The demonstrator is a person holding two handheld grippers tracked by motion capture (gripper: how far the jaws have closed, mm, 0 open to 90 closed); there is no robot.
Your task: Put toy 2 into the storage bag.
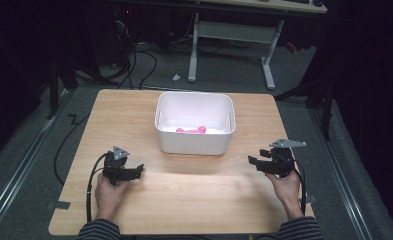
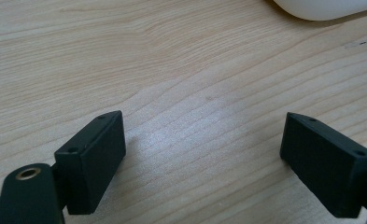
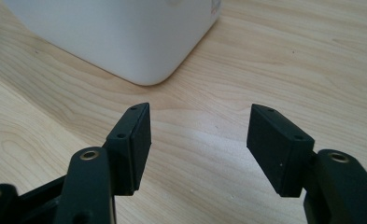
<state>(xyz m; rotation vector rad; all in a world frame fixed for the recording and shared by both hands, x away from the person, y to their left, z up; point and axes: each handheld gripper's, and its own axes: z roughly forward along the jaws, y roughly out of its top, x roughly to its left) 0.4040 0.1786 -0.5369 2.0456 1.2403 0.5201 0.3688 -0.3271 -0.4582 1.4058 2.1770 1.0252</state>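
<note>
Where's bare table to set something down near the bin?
Bare wood lies between the left gripper and right gripper, in front of the white bin. Strips left and right of the bin are free too. Inside the bin lies a pink object.

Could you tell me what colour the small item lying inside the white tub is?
Pink. The small item shows best in the high view, lying on the floor of the white tub.

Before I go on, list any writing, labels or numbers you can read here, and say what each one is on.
No text can be read anywhere.
White tub: a small reddish mark at its upper corner, too blurred and cut off to read.
Pink object inside the tub: no print visible.
Wooden table, left gripper and right gripper: no markings; both stand open over bare wood.
</note>
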